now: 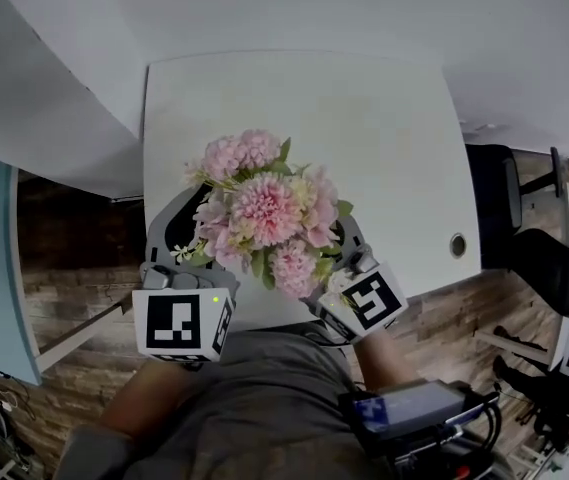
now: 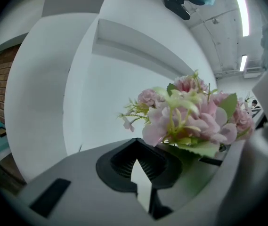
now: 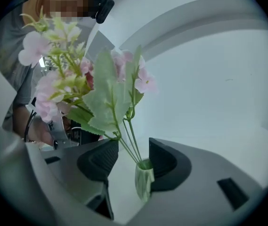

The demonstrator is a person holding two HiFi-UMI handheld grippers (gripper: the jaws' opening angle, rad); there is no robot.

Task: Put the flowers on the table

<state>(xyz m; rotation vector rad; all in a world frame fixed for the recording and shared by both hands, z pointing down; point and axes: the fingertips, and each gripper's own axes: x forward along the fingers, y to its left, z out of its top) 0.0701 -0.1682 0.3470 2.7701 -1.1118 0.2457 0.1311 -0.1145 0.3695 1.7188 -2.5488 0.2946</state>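
Standing between the two grippers in the head view, the bunch of pink flowers (image 1: 264, 213) with its green leaves is over the near edge of the white table (image 1: 394, 138), close to the person's body. The right gripper (image 3: 133, 157) has its jaws apart. The thin green stems (image 3: 126, 140) come down between them, and the wrapped lower end of the stems (image 3: 144, 180) leans against one black ribbed pad (image 3: 164, 161), while a clear gap remains to the other pad. So the jaws do not press on the stems from both sides. Whether the stem end touches the table surface, I cannot tell. The left gripper (image 2: 134, 147) has its black pads meeting at the tips, and nothing is between them; only a narrow white wedge of table shows behind the tips. From its view the blossoms are a little ahead and to the right of the jaws, not touching the pads. The marker cube (image 1: 182, 323) of the left gripper and the cube of the right one (image 1: 369, 301) are both at the table's near edge.
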